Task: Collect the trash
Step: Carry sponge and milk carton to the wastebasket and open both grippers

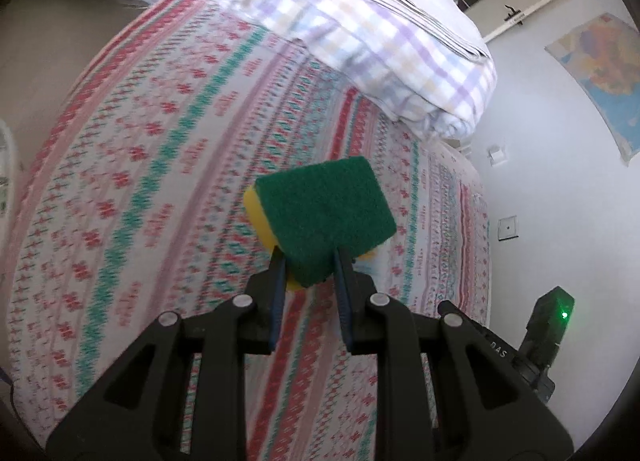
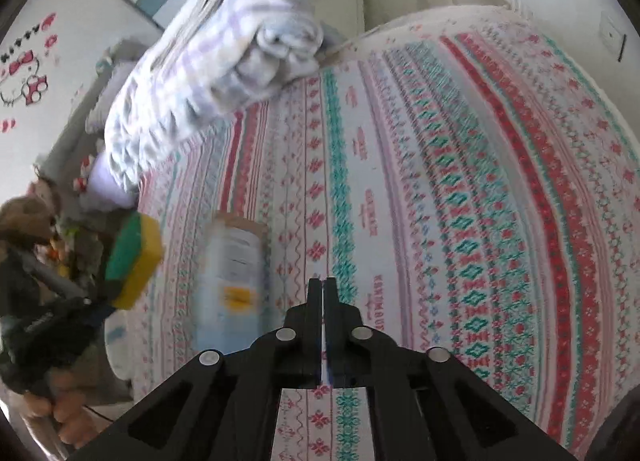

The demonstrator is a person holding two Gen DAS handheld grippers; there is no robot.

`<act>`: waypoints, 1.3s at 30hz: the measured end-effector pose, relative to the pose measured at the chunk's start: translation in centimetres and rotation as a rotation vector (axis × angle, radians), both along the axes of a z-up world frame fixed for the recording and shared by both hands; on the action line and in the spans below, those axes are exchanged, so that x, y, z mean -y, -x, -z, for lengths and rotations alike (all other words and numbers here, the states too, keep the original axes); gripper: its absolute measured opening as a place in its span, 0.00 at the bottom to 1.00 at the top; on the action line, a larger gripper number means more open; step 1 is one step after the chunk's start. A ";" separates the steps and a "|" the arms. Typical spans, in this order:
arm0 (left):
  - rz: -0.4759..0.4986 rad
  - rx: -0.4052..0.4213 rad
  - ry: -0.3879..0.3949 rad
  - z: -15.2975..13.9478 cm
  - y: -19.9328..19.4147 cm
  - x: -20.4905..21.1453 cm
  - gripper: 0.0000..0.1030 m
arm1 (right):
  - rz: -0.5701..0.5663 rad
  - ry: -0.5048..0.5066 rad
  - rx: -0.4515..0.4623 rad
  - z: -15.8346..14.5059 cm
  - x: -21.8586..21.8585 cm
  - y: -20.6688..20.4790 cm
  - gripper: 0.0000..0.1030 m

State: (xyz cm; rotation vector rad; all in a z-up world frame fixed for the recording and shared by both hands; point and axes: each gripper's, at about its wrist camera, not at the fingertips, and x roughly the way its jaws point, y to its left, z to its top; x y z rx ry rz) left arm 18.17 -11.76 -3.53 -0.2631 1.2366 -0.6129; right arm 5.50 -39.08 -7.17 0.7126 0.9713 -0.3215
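A green and yellow sponge (image 1: pixel 324 217) hangs above the patterned bed sheet (image 1: pixel 160 141), and my left gripper (image 1: pixel 310 257) is shut on its near end. The right wrist view shows the same sponge (image 2: pixel 136 261) at the left, held up over the bed's edge. My right gripper (image 2: pixel 324 285) is shut, its fingers pressed together with nothing between them. Just to its left a pale, blurred bottle-like container (image 2: pixel 234 273) with an orange mark lies on the sheet (image 2: pixel 480 181).
A folded checked quilt (image 1: pixel 360 21) lies at the head of the bed, also seen as the quilt (image 2: pixel 224 53). A map poster (image 1: pixel 600 73) hangs on the white wall beside the bed. Stuffed toys (image 2: pixel 24 221) crowd the bed's left side.
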 end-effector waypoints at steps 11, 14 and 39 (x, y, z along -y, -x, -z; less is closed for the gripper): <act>-0.080 0.010 0.014 -0.9 -0.2 -6.1 0.24 | -0.179 0.056 -0.001 1.7 -7.4 -5.2 0.76; -0.099 0.019 0.003 -0.9 -0.3 -7.5 0.24 | -0.198 0.057 -0.025 2.5 -9.5 -6.9 0.76; -0.568 -0.115 0.051 2.1 -3.8 -32.6 0.24 | -0.388 0.003 0.088 1.2 -25.5 -13.0 0.57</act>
